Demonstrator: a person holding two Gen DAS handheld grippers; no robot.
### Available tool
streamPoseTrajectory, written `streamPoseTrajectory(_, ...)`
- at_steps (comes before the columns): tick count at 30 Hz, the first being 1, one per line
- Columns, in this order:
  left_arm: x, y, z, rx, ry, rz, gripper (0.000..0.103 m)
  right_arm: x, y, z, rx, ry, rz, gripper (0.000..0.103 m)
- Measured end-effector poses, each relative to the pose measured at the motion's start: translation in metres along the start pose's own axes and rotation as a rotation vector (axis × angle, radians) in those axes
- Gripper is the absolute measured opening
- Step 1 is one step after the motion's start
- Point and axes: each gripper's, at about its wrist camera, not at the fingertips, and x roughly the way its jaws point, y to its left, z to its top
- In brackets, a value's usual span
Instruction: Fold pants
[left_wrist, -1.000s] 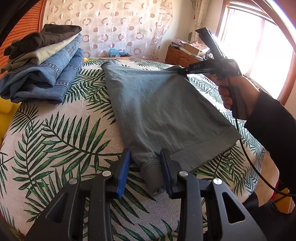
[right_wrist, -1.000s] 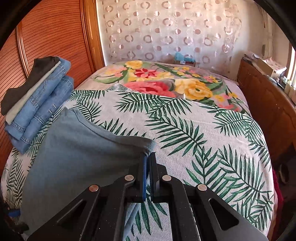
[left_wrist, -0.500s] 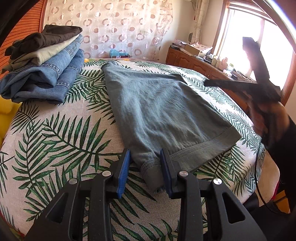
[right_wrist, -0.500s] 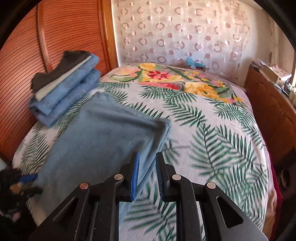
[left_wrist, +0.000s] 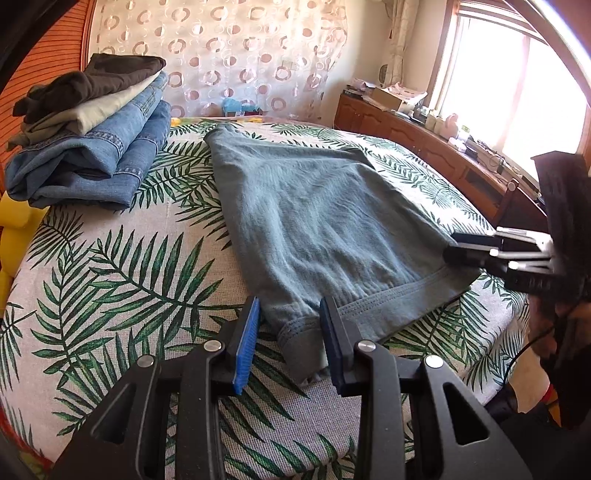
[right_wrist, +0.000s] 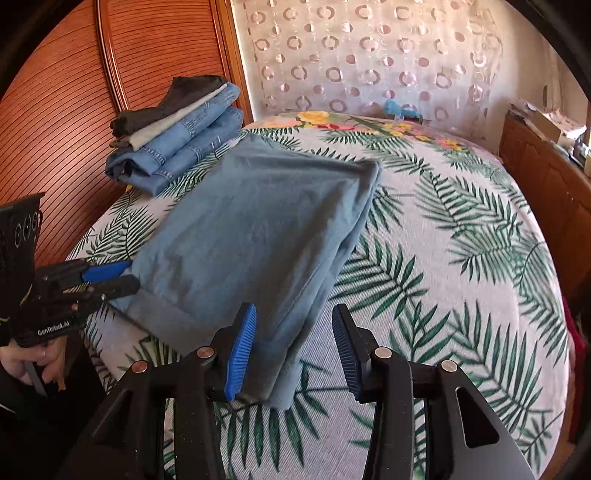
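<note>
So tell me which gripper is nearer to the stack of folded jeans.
Left. The left gripper straddles the near corner of the grey-blue pants on the side of the stack of folded jeans. The right gripper sits open at the pants' opposite near corner, farther off.

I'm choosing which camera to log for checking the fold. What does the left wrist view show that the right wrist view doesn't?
Only the left wrist view shows the bright window and the pants' stitched hem. Only the right wrist view shows the ribbed wooden panel and the pants' right-side folded edge. Both show the grey-blue pants on the palm-leaf bedspread, the stack of folded clothes, and both grippers, left and right, jaws open.
</note>
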Motion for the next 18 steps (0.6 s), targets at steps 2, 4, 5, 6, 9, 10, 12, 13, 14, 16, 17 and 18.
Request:
streamPoseTrajectory(2, -0.002, -0.002, 0.000, 0.004, -0.004, -0.003, 0.034, 0.000, 0.005, -0.005, 0.004, 0.009, 0.002, 0.045)
streamPoseTrajectory(4, -0.005, -0.004, 0.000, 0.009, -0.006, -0.007, 0.034, 0.000, 0.008, -0.010, 0.005, 0.014, 0.002, 0.044)
streamPoseTrajectory(5, -0.007, -0.005, 0.000, 0.012, -0.009, -0.009, 0.034, -0.001, 0.008, -0.013, 0.011, 0.016, 0.010, 0.044)
streamPoseTrajectory(6, -0.008, -0.005, -0.001, 0.014, -0.010, -0.009, 0.034, -0.002, 0.009, -0.014, 0.014, 0.018, 0.013, 0.045)
streamPoseTrajectory(9, -0.011, -0.006, -0.002, 0.019, -0.010, -0.014, 0.034, 0.002, 0.013, -0.017, 0.022, 0.023, 0.016, 0.044)
streamPoseTrajectory(10, -0.011, -0.007, -0.003, 0.021, -0.007, -0.014, 0.034, 0.003, 0.013, -0.017, 0.026, 0.025, 0.019, 0.044)
streamPoseTrajectory(12, -0.010, -0.008, -0.006, 0.028, 0.004, -0.011, 0.034, 0.003, 0.014, -0.018, 0.028, 0.025, 0.022, 0.044)
streamPoseTrajectory(13, -0.008, -0.007, -0.007, 0.028, 0.010, -0.005, 0.034, 0.003, 0.015, -0.019, 0.027, 0.023, 0.019, 0.044)
streamPoseTrajectory(14, -0.006, -0.007, -0.008, 0.025, 0.016, -0.005, 0.034, 0.003, 0.016, -0.018, 0.024, 0.021, 0.015, 0.044)
streamPoseTrajectory(16, -0.003, -0.004, -0.009, 0.015, 0.031, -0.004, 0.034, 0.003, 0.016, -0.019, 0.023, 0.019, 0.014, 0.044)
streamPoseTrajectory(17, -0.002, -0.003, -0.010, 0.013, 0.032, -0.007, 0.034, 0.003, 0.016, -0.020, 0.023, 0.018, 0.013, 0.044)
streamPoseTrajectory(18, -0.003, -0.005, -0.011, 0.019, 0.029, -0.005, 0.034, 0.003, 0.017, -0.020, 0.023, 0.019, 0.013, 0.044)
